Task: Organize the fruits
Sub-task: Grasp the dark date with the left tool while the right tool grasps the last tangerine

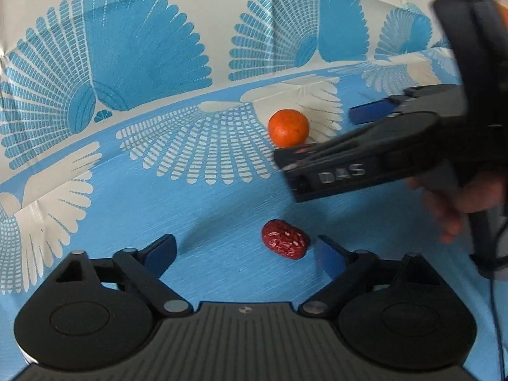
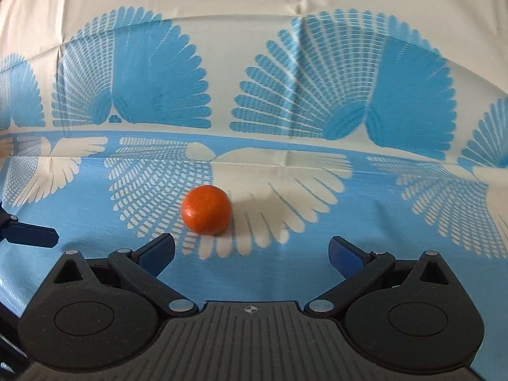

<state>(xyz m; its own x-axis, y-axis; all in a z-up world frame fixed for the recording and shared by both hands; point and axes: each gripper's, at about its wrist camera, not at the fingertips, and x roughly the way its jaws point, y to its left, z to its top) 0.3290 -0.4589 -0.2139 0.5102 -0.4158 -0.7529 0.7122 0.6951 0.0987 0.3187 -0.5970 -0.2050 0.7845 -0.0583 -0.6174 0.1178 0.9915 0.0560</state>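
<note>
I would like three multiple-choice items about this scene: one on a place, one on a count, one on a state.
1. In the left wrist view, where does the red date lie?
A. on top of the orange
B. on the cloth, just ahead of the left gripper, nearer its right finger
C. inside a bowl

2. How many fruits show in the left wrist view?
A. two
B. four
C. none

3. What is the state of the right gripper?
A. shut on the orange
B. shut and empty
C. open, the orange ahead of it

Answers:
1 B: the date rests on the blue cloth before the left gripper, clear of both pads.
2 A: only the date and the orange appear.
3 C: both fingers stand apart, and the orange lies beyond them, untouched.
</note>
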